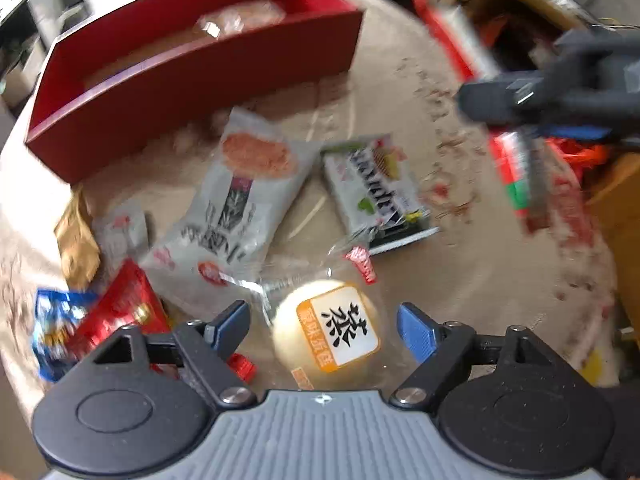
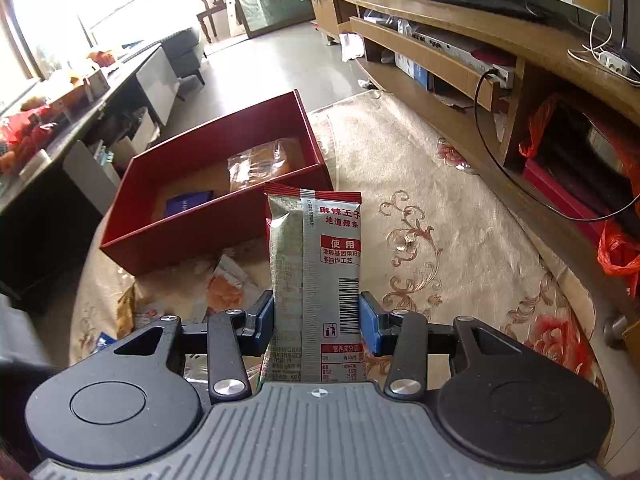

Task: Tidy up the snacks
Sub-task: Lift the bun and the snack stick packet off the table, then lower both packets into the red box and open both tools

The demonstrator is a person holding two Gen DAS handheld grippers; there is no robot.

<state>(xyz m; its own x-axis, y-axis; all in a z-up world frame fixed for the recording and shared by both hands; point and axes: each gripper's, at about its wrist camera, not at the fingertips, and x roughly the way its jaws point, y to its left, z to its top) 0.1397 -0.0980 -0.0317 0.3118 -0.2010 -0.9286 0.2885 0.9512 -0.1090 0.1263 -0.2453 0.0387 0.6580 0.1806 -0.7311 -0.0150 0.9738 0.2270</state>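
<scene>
My left gripper [image 1: 324,328] points down at the rug, open. A round yellow cake in clear wrap [image 1: 328,332] lies between its blue pads [image 1: 416,332], which stand clear of it. Beyond it lie a grey-white packet [image 1: 236,208] and a green-and-white packet [image 1: 372,188]. My right gripper [image 2: 318,316] is shut on a silver packet with a red top [image 2: 316,264], held upright above the rug. The open red box [image 2: 216,200] stands behind it, holding a clear-wrapped brown pastry [image 2: 260,164] and a blue item [image 2: 188,202].
Red [image 1: 120,312], blue [image 1: 56,324] and gold [image 1: 76,240] packets lie left of my left gripper. A wooden TV cabinet [image 2: 460,52] runs along the rug's right side. A dark low table [image 2: 80,120] stands left of the box. Orange bags [image 2: 616,252] sit at the right.
</scene>
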